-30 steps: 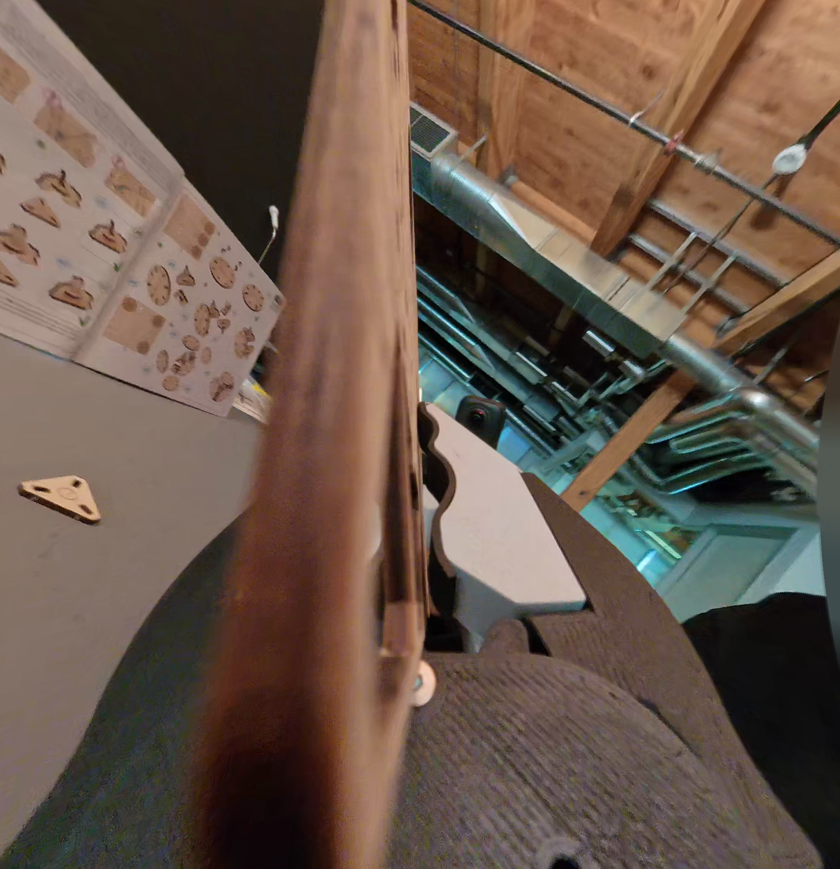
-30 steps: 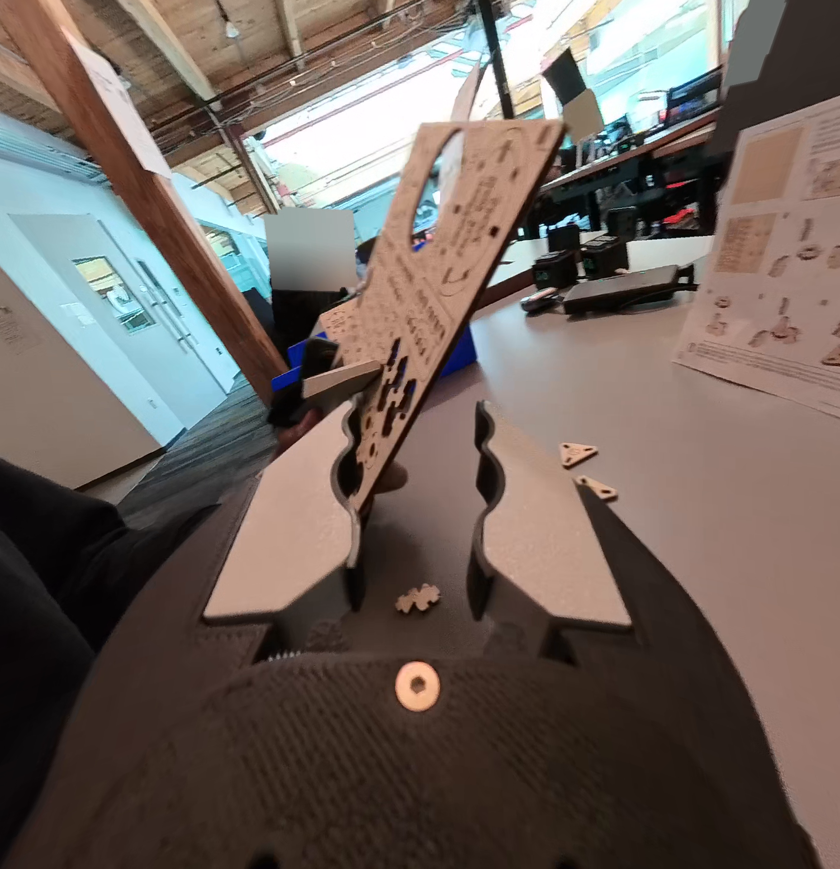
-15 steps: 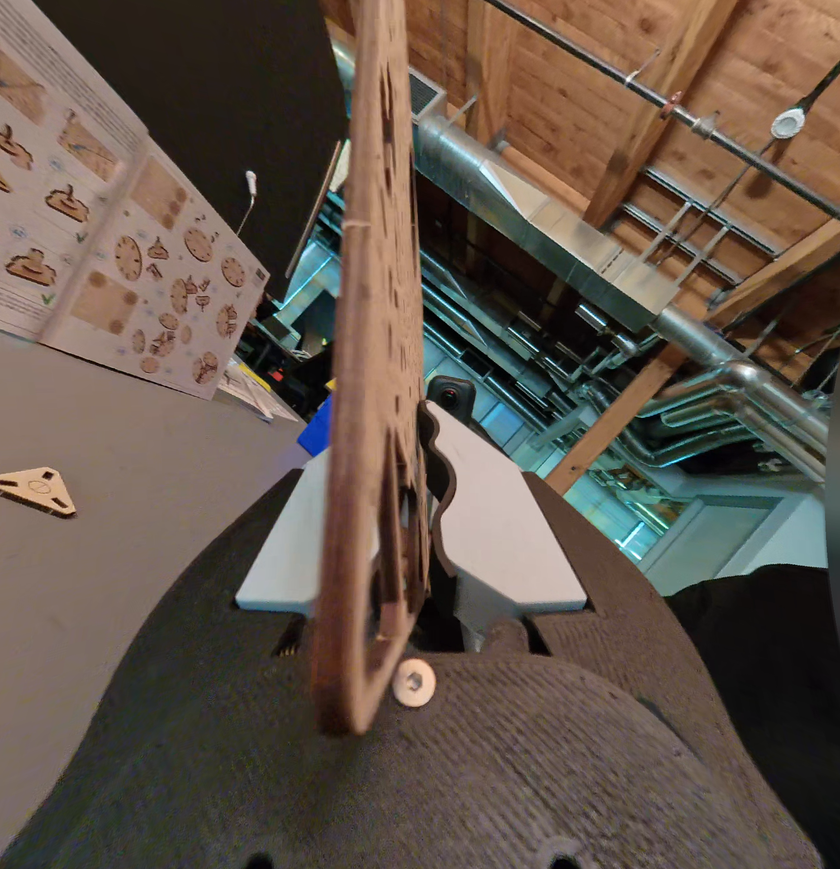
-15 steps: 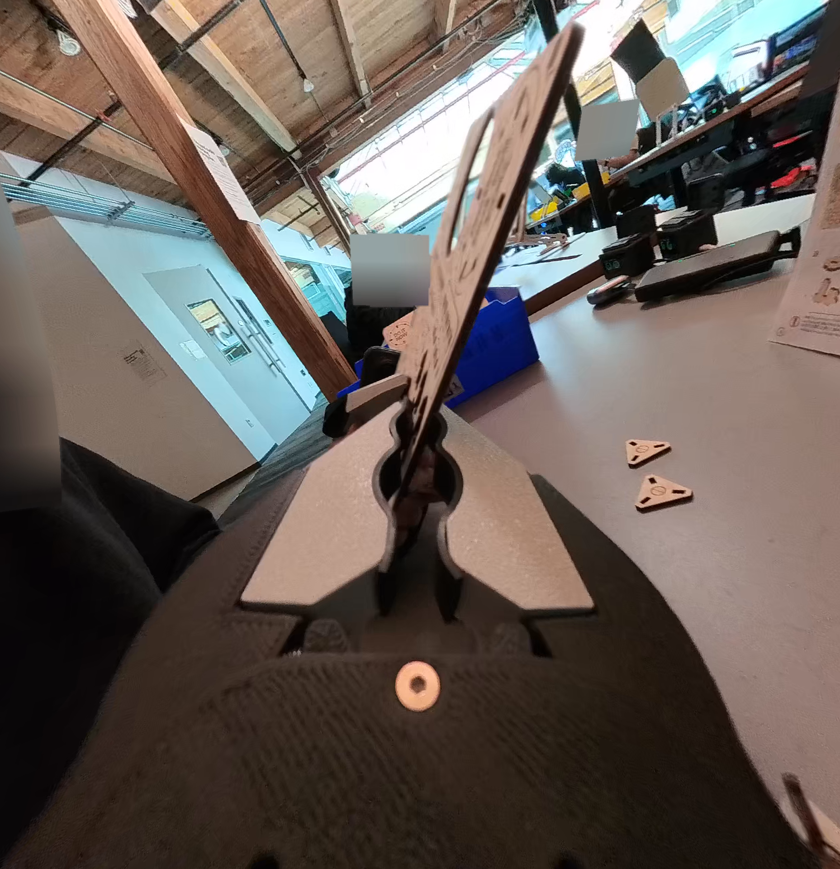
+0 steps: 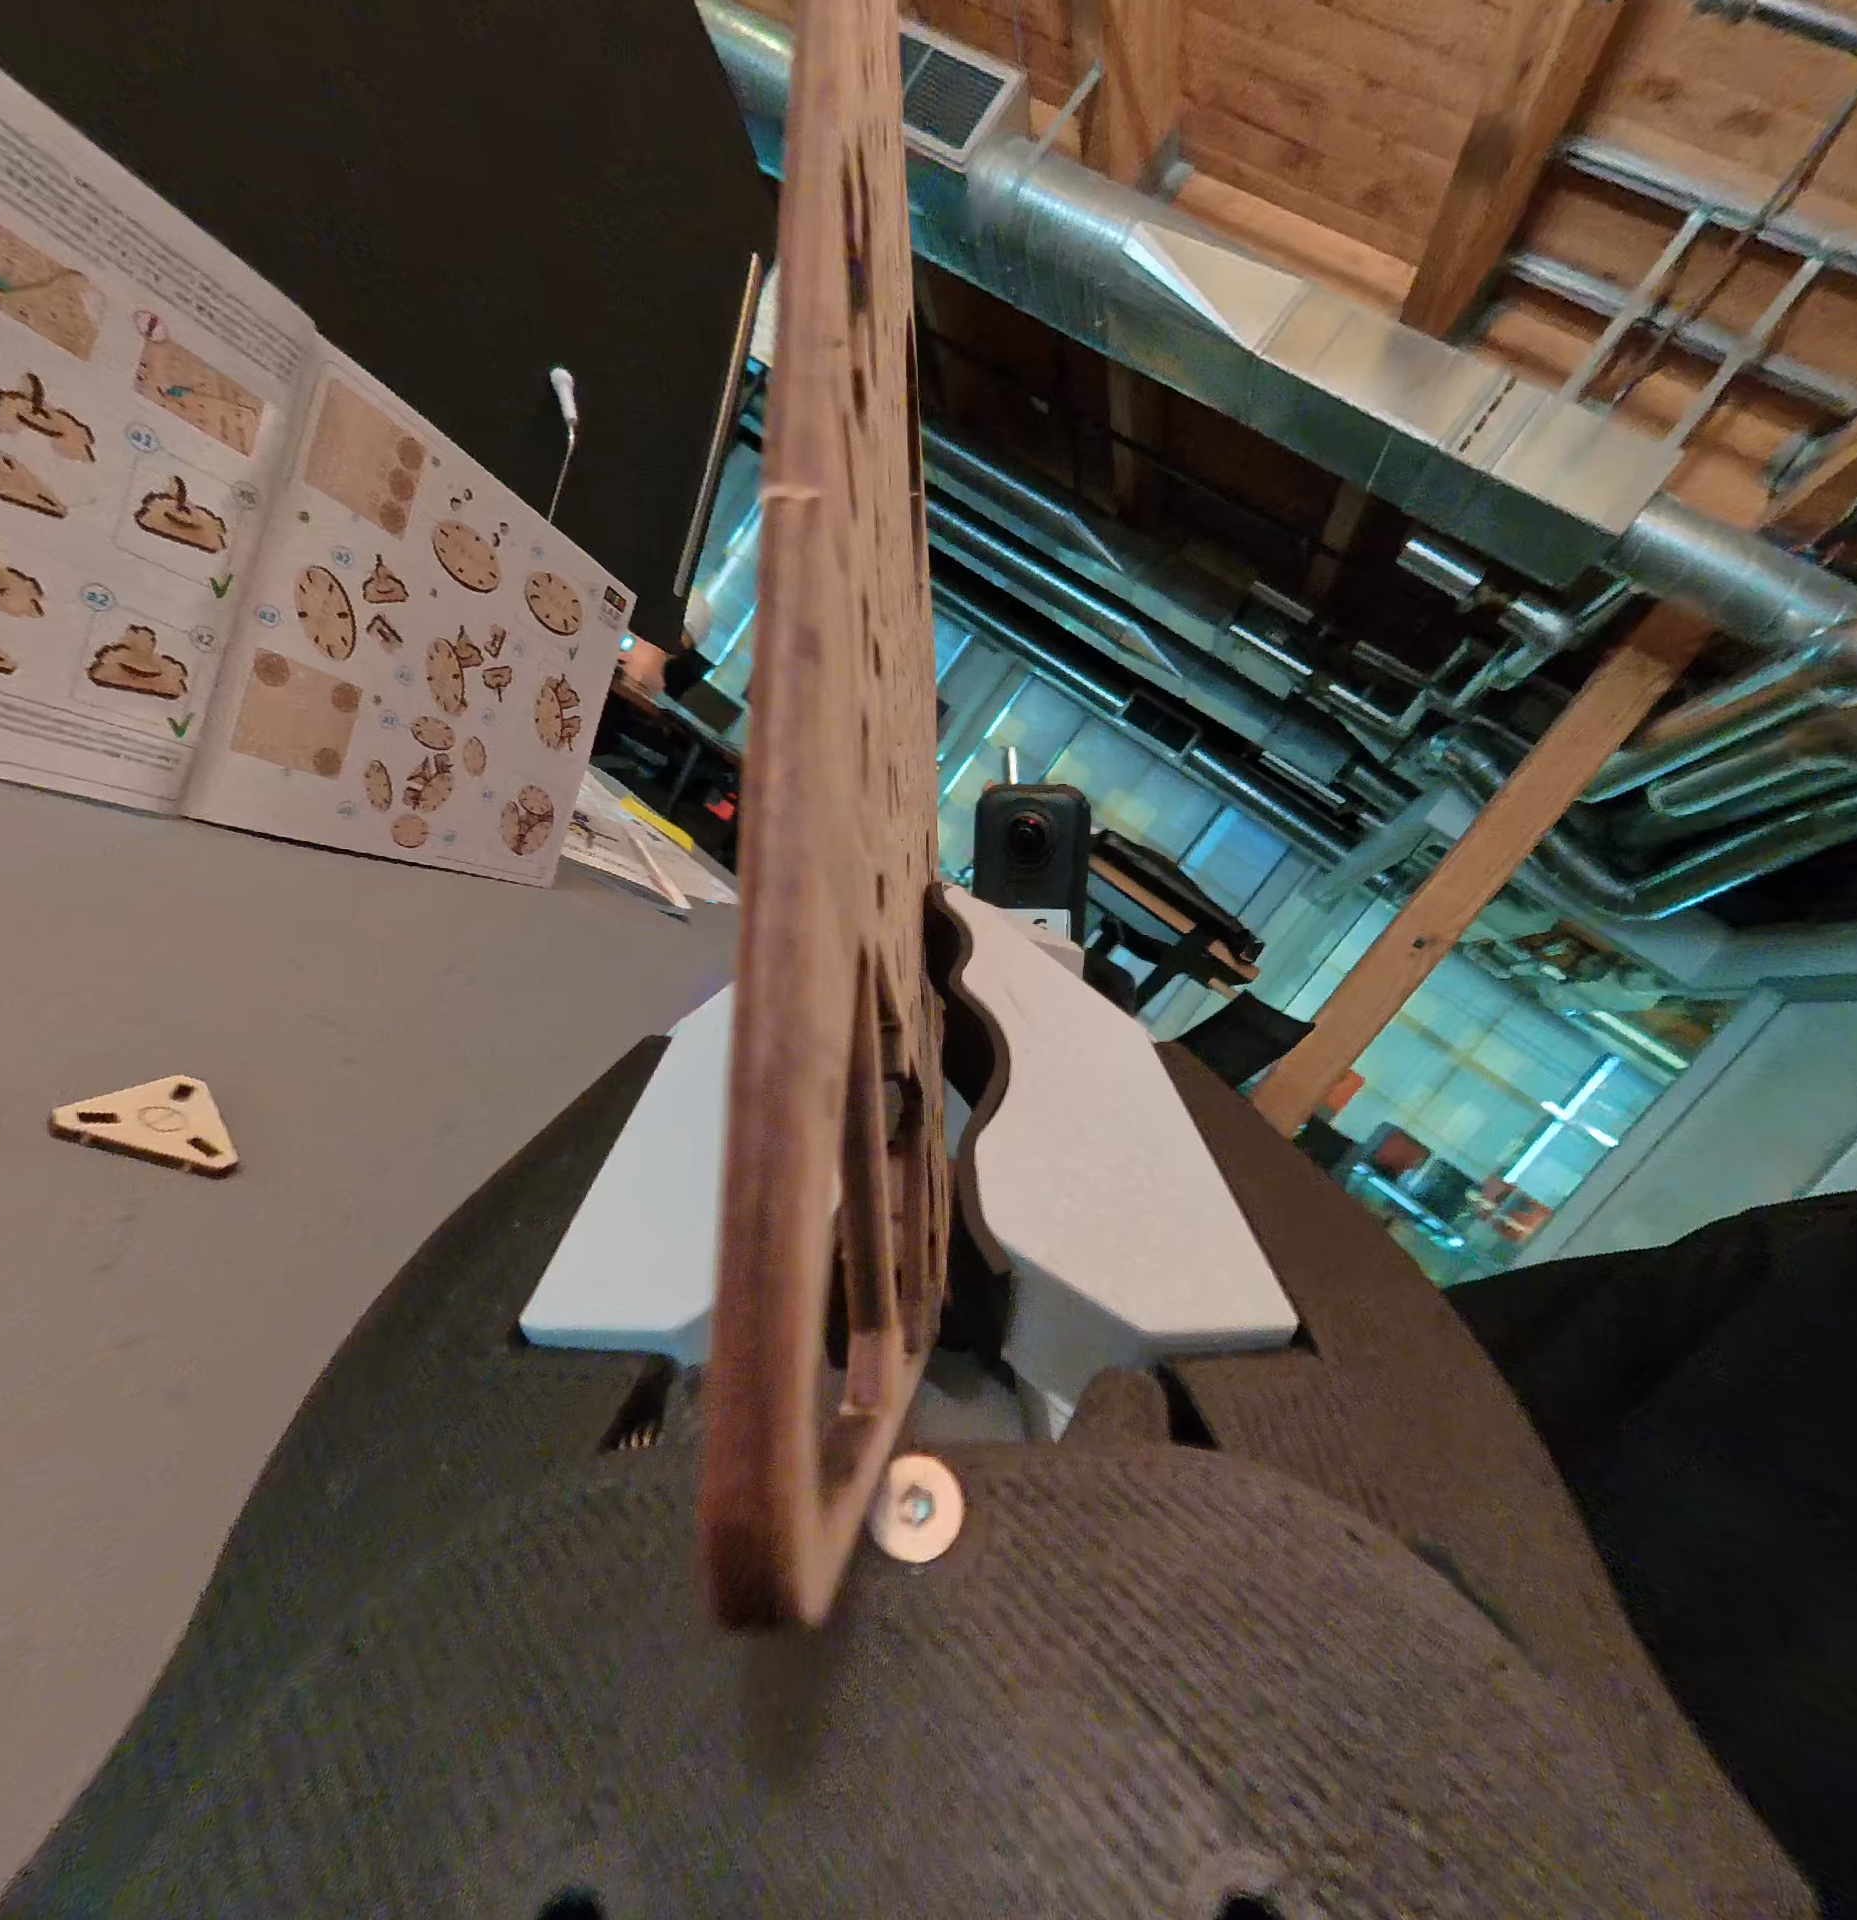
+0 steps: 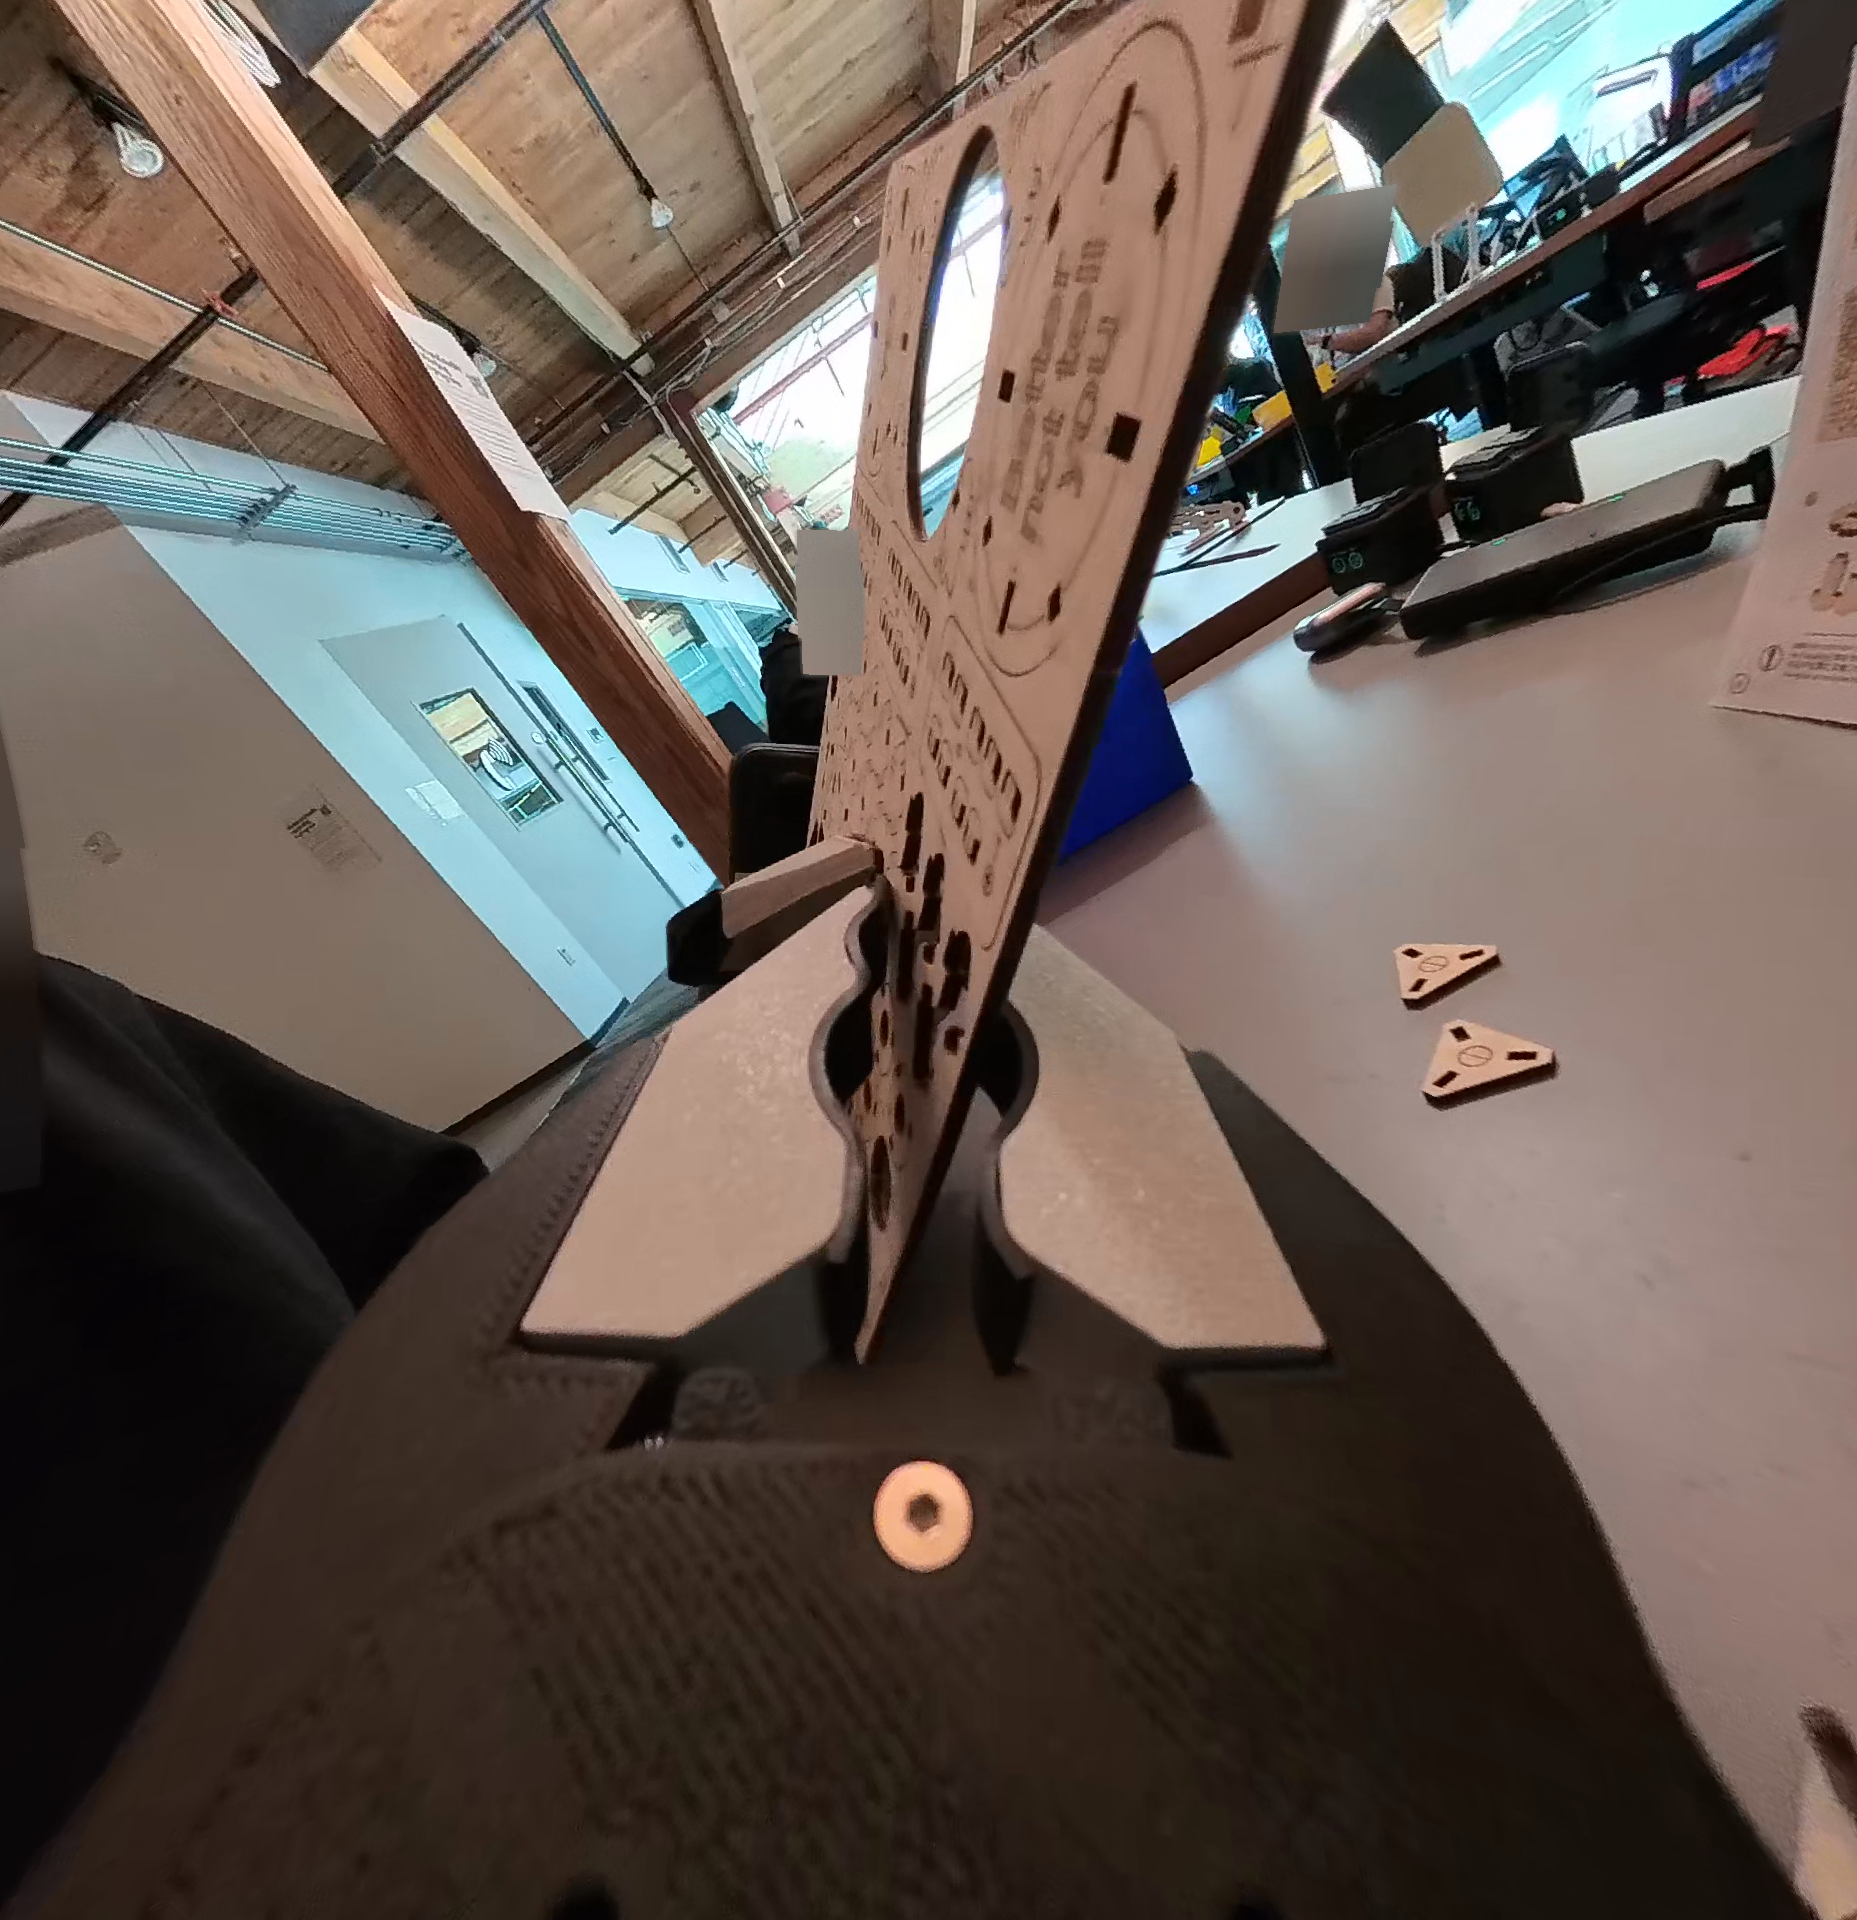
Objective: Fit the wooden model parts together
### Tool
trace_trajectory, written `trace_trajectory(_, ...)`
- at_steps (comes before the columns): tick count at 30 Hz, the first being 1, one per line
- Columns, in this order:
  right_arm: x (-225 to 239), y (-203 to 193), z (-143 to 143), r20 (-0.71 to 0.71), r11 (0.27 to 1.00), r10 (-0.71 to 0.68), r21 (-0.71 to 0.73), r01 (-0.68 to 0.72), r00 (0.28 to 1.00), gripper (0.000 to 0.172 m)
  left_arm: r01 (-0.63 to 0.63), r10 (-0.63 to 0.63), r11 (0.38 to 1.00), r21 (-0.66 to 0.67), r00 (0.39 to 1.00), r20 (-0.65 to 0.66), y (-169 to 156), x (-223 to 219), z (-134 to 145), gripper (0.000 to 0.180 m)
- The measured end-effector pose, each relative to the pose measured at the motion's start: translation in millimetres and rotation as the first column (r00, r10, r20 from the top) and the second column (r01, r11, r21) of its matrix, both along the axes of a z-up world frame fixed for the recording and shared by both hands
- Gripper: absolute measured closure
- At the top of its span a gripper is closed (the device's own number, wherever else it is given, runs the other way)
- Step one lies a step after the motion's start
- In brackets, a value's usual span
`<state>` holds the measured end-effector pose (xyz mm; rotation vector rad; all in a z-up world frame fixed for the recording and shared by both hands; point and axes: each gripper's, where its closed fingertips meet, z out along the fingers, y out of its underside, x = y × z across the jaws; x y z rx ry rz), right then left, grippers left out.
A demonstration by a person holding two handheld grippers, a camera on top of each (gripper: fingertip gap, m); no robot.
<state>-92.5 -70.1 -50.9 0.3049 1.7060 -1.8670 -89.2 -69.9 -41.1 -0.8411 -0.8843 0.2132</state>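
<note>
Plywood sheet clamped upright by both tongs; 2 triangle pcs, booklet on table.

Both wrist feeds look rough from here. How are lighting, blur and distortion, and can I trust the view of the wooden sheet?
Left wrist view: dim and warm, ceiling ducts tinted teal, straight lines bowed by the wide lens; the wooden sheet is edge-on and soft near the lens, though the triangular piece is crisp. Right wrist view: bright windows blow out behind the sheet, its face readable; the table is evenly lit.

Bright window glare behind, dim ceiling, near edges blurred, wide-angle warping.
</note>
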Motion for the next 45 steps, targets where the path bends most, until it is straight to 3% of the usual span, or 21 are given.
trace_trajectory(5, -1, 2, 0, 0.073, 0.998, 0.056, -0.007, -0.056, 0.996, 0.164, -0.105, 0.106, 0.990, -0.091, 0.994, -0.004, 3, -2, -1, 0.179)
trace_trajectory(11, 0, 2, 1, 0.009, 1.000, 0.021, -0.010, -0.021, 1.000, 0.166, -0.123, 0.123, 0.991, -0.054, 0.992, 0.007, 2, -2, -1, 0.179)
trace_trajectory(15, -3, 1, -3, 0.023, 1.000, 0.006, 0.002, -0.006, 1.000, 0.164, -0.182, 0.185, 0.976, -0.119, 0.983, 0.015, 1, -5, -5, 0.176)
trace_trajectory(26, -6, -1, -8, -0.045, 0.997, -0.046, 0.056, 0.048, 0.998, 0.159, -0.219, 0.222, 0.964, -0.152, 0.975, 0.004, 1, -5, -5, 0.176)
trace_trajectory(28, -6, 0, -7, -0.036, 0.998, -0.050, 0.044, 0.051, 0.998, 0.161, -0.179, 0.182, 0.981, -0.072, 0.983, 0.027, 1, -6, -5, 0.178)
trace_trajectory(31, -7, -2, -7, -0.032, 0.998, -0.046, 0.034, 0.047, 0.998, 0.156, -0.192, 0.192, 0.972, -0.134, 0.981, -0.012, 2, -4, -2, 0.177)
trace_trajectory(35, -7, -3, -8, -0.002, 0.999, -0.015, 0.029, 0.015, 1.000, 0.152, -0.108, 0.108, 0.994, -0.013, 0.994, 0.006, 0, -3, -1, 0.179)
trace_trajectory(38, -5, -1, -1, 0.010, 1.000, 0.016, 0.014, -0.017, 1.000, 0.119, -0.044, 0.045, 0.986, 0.161, 0.999, 0.001, -13, -1, 4, 0.180)
trace_trajectory(40, -6, 4, 10, 0.013, 0.999, 0.030, -0.037, -0.030, 0.999, 0.120, -0.005, -0.001, 0.948, 0.318, 1.000, 0.020, -27, -2, 2, 0.180)
trace_trajectory(43, -13, 14, 20, -0.026, 0.996, 0.020, -0.081, -0.022, 0.999, 0.129, 0.122, -0.145, 0.829, 0.546, 0.989, -0.001, -39, -2, 0, 0.179)
trace_trajectory(45, -22, 19, 23, -0.047, 0.995, -0.021, -0.099, 0.016, 0.999, 0.137, 0.219, -0.242, 0.769, 0.600, 0.969, -0.042, -35, 1, 5, 0.180)
